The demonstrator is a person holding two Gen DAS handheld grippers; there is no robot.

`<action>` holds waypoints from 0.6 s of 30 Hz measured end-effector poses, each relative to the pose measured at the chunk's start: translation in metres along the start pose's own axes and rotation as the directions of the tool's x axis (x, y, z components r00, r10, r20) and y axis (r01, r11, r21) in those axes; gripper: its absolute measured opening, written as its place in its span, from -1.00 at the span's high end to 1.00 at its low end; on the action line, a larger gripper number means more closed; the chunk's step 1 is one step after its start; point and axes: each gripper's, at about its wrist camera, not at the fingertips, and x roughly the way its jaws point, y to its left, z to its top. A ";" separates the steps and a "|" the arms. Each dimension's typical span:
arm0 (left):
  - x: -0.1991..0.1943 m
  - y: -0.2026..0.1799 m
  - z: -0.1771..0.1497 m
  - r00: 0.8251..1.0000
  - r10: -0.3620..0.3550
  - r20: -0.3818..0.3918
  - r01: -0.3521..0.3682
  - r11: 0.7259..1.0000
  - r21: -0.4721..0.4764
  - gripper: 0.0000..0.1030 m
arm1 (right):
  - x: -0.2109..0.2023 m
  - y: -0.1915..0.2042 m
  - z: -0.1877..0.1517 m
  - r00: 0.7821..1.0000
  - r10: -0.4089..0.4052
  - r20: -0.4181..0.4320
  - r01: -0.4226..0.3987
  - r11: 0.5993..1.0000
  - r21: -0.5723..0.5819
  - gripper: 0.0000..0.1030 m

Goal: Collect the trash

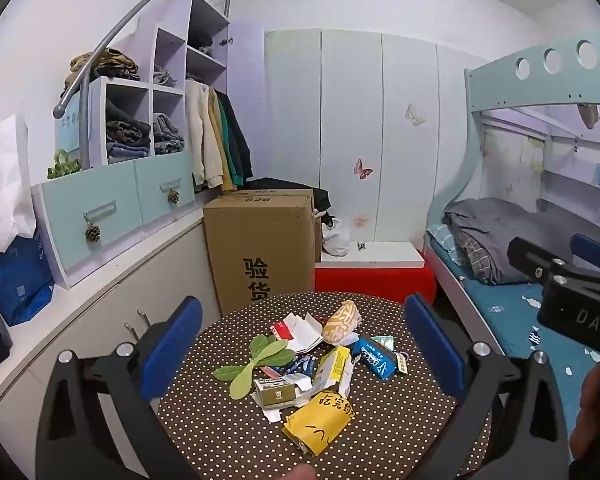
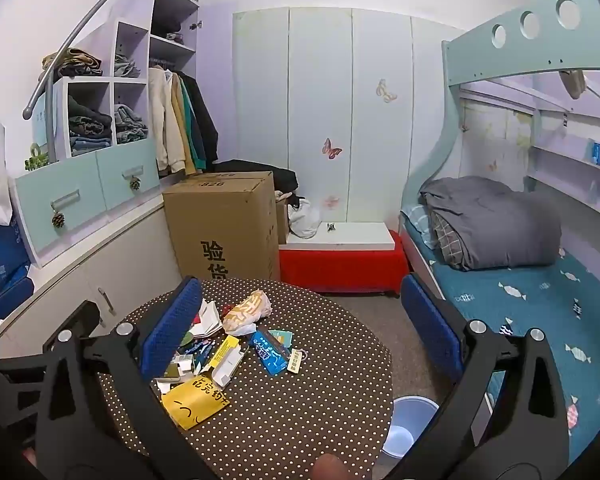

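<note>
Left tongs point(image 1: 302, 344): released, blue pads spread wide, nothing between them, held above the near edge of the round polka-dot worktop point(image 1: 228, 432). Right tongs point(image 2: 300, 332): likewise released and empty, pads wide apart, raised over the right half of the worktop point(image 2: 300, 420); also visible at the right margin of the left wrist view point(image 1: 572, 276).

Trash heaped at mid-worktop, nearest to farthest: crumpled yellow wrapper point(image 1: 318, 424) with black handwriting, closest to the near edge; small olive carton point(image 1: 278, 394) among torn white scraps; green fabric leaves point(image 1: 256, 360) on the left of the heap; opened yellow-and-white box point(image 1: 334, 366); blue snack packet point(image 1: 376, 358) on the right, just beside a small tag; folded white paper point(image 1: 304, 330); bunched yellow-patterned bag point(image 1: 342, 320) at the far side. Pieces overlapping or touching throughout the heap.

Pale blue bin point(image 2: 408, 424) on the floor, just beside the right rim of the worktop, below worktop level, visible only in the right wrist view.

Beyond the worktop: tall cardboard box point(image 1: 260, 248) printed with black characters; red bench point(image 1: 374, 282) topped by a white board. Left wall: drawer unit point(image 1: 112, 208) hung with pine cones, open shelves of folded clothes, hanging jackets. Right: bunk bed point(image 1: 496, 292) with blue sheet and folded grey quilt. Rear: pale wardrobe doors point(image 1: 352, 132) with butterfly stickers.
</note>
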 end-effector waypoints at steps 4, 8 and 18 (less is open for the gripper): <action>-0.002 0.006 0.001 1.000 -0.016 0.003 0.016 1.000 -0.005 -0.92 | 0.002 0.002 0.002 1.000 0.001 0.000 -0.001 1.000 -0.007 -0.89; -0.001 0.008 0.002 1.000 -0.022 0.000 0.022 1.000 -0.005 -0.92 | 0.002 0.002 0.005 1.000 0.003 0.000 -0.003 1.000 -0.007 -0.89; 0.000 0.008 0.004 1.000 -0.025 0.001 0.025 1.000 -0.006 -0.92 | 0.003 0.006 0.003 1.000 0.000 0.000 0.000 1.000 -0.010 -0.89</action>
